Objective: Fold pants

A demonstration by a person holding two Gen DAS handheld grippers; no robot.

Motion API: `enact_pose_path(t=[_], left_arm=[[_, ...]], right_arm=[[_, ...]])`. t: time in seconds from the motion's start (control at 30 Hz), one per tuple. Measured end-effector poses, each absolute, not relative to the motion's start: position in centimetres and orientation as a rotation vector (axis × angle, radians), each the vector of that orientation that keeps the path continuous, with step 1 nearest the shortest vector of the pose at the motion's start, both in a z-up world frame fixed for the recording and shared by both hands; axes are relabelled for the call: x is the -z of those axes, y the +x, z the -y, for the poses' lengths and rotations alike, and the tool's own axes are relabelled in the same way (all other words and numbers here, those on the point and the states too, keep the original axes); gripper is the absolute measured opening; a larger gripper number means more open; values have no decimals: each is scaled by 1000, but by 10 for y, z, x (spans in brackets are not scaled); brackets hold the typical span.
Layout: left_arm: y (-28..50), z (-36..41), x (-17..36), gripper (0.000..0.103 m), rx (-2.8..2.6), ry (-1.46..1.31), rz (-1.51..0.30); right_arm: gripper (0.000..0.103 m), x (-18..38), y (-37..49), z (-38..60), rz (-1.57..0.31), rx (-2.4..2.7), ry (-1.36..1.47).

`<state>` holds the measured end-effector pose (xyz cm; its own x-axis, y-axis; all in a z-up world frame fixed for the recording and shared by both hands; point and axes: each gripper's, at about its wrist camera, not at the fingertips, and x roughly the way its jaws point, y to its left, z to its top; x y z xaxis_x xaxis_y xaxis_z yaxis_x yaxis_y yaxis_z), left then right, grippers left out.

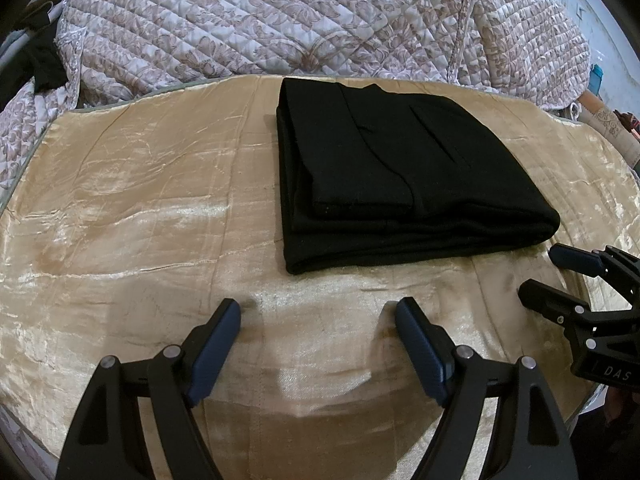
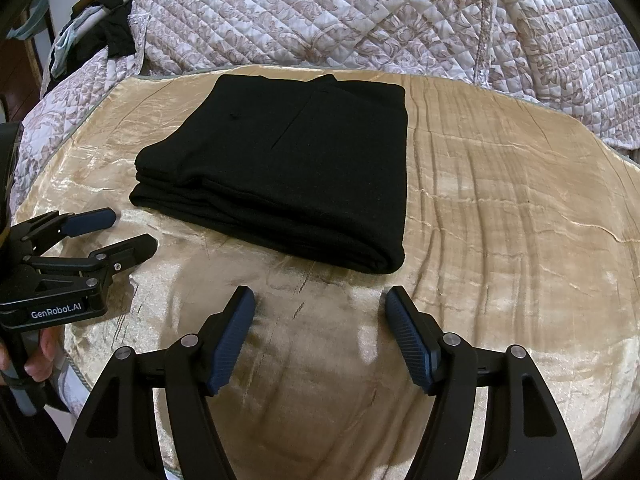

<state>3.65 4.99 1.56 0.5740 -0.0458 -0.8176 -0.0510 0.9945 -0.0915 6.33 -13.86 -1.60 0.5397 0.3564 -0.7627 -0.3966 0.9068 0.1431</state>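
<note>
The black pants lie folded in a thick square stack on the shiny gold cloth; they also show in the right wrist view. My left gripper is open and empty, hovering just in front of the stack's near edge. My right gripper is open and empty, in front of the stack's near right corner. In the left wrist view the right gripper sits at the right edge, open, beside the pants. In the right wrist view the left gripper shows at the left, open.
A quilted floral bedspread is bunched up behind the gold cloth. Dark clothing lies at the far left on the bed. The gold cloth's near edge drops off by my left hand.
</note>
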Motion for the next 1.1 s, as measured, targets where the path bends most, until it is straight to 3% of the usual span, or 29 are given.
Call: enact_pose_path(t=[1.1], left_arm=[[37, -52, -18, 85, -10, -111, -960]], right_arm=[[70, 16, 62, 138, -883, -447, -68]])
